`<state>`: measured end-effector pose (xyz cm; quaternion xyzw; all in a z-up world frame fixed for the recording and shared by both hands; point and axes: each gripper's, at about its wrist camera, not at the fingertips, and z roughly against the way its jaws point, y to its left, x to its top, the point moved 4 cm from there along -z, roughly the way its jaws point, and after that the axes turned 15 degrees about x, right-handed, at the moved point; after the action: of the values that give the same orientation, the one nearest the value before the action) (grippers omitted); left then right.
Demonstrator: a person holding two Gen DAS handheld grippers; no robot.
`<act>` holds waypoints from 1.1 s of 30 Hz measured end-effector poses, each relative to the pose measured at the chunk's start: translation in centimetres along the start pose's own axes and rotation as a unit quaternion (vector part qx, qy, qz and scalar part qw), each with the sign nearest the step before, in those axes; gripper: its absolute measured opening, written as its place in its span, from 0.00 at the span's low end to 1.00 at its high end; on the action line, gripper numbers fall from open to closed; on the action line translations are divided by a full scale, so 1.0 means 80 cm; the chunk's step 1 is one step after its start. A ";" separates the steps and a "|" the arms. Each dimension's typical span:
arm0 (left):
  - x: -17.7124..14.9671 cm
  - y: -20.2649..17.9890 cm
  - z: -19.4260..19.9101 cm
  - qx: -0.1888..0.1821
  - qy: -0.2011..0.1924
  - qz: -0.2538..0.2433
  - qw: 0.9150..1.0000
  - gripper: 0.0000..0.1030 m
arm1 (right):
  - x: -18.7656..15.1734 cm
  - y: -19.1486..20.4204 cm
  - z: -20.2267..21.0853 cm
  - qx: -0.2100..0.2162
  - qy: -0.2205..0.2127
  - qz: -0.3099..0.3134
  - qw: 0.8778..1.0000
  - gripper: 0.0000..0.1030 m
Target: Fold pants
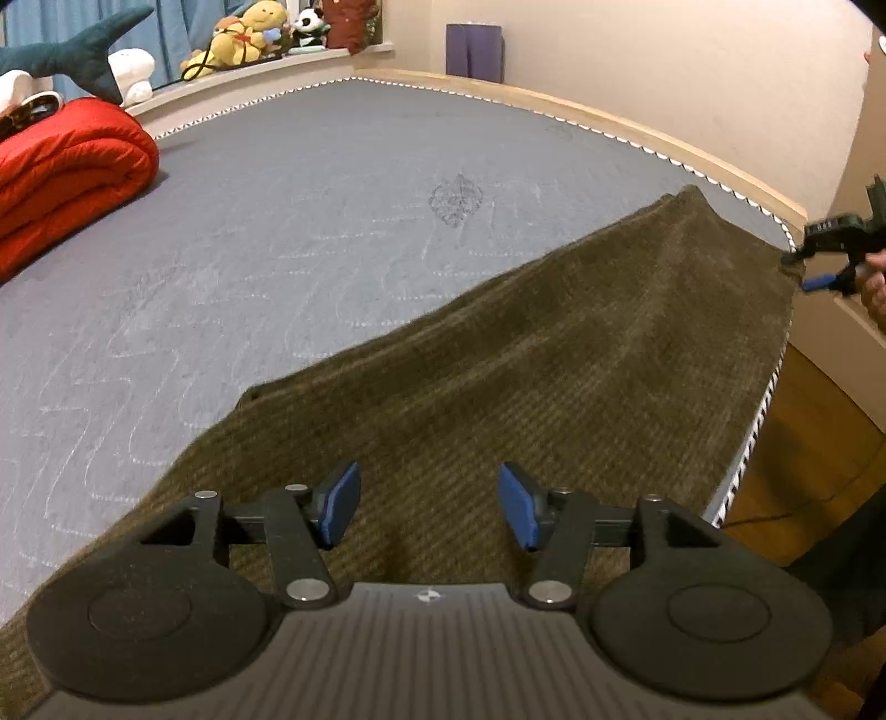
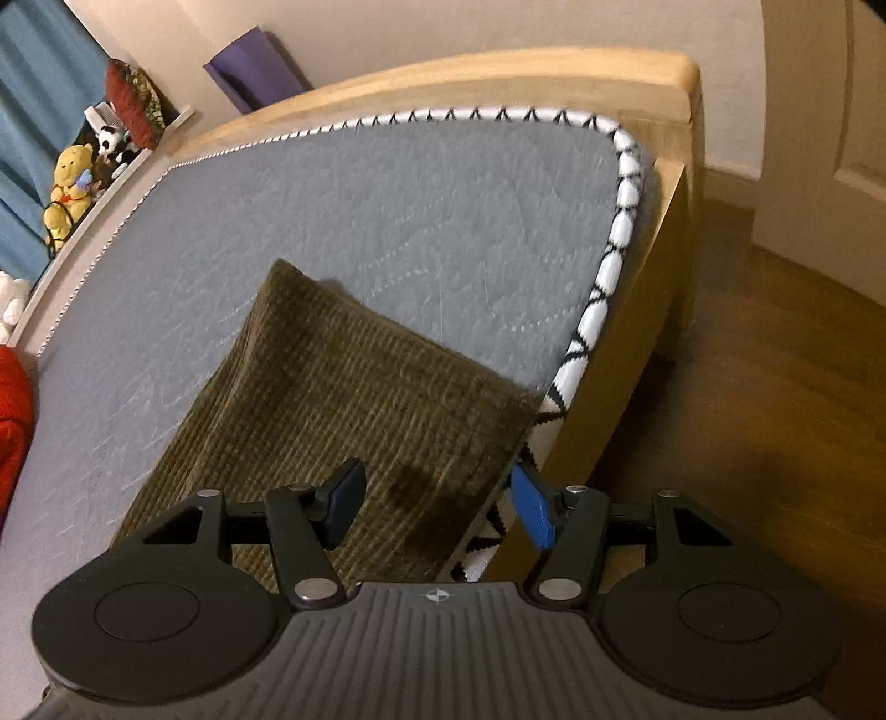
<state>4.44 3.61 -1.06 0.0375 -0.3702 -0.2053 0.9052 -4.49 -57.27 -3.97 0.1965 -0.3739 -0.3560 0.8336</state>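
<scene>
Olive-brown corduroy pants (image 1: 498,376) lie flat along the near edge of a grey mattress (image 1: 277,232). My left gripper (image 1: 429,507) is open and hovers just above the pants, holding nothing. My right gripper (image 2: 437,512) is open above the pants' far end (image 2: 354,399), near its corner at the mattress edge. In the left wrist view the right gripper (image 1: 797,271) shows at the far right, next to the pants' end corner.
A folded red quilt (image 1: 66,171) lies at the mattress's far left. Plush toys (image 1: 249,33) sit on the windowsill. The wooden bed frame (image 2: 620,343) runs along the mattress's patterned edge (image 2: 609,260). Wood floor (image 2: 747,415) lies to the right.
</scene>
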 end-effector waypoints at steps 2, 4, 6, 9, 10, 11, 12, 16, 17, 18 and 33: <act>0.008 0.000 -0.009 -0.001 0.002 0.007 1.000 0.59 | 0.000 -0.011 -0.006 0.010 0.006 -0.018 1.000 0.57; 0.013 0.000 -0.016 -0.002 0.008 0.015 1.000 0.59 | 0.001 -0.017 -0.009 0.026 0.003 -0.035 0.999 0.56; 0.015 0.002 -0.017 0.000 0.011 0.017 1.000 0.60 | 0.003 -0.020 -0.012 0.037 0.001 -0.042 0.998 0.56; 0.016 -0.004 -0.022 0.003 0.014 0.009 1.000 0.60 | 0.004 -0.022 -0.015 0.053 0.001 -0.050 0.997 0.56; 0.016 -0.006 -0.023 0.003 0.014 0.006 1.000 0.60 | 0.003 -0.021 -0.018 0.054 0.003 -0.049 0.997 0.56; 0.015 -0.008 -0.023 0.004 0.013 0.003 1.000 0.61 | 0.003 -0.021 -0.019 0.052 0.004 -0.047 0.998 0.57; 0.015 -0.009 -0.024 0.004 0.013 0.000 1.000 0.62 | 0.002 -0.021 -0.021 0.052 0.002 -0.046 0.998 0.58; 0.014 -0.012 -0.027 0.007 0.013 -0.005 1.000 0.64 | 0.005 -0.018 -0.023 0.042 -0.010 -0.048 0.998 0.53; 0.014 -0.011 -0.027 0.007 0.013 -0.005 1.000 0.64 | 0.005 -0.021 -0.024 0.032 -0.014 -0.046 0.998 0.42; 0.014 -0.011 -0.027 0.007 0.013 -0.004 1.000 0.64 | 0.003 -0.021 -0.023 0.020 -0.018 -0.046 0.999 0.38; 0.013 0.013 -0.018 0.020 0.004 0.022 1.000 0.64 | 0.001 0.087 0.041 0.032 -0.127 0.040 0.991 0.13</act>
<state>6.43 4.02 -1.17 0.0479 -0.3716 -0.1775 0.9100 -3.89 -52.86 2.29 0.1608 -0.4954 -0.3325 0.7862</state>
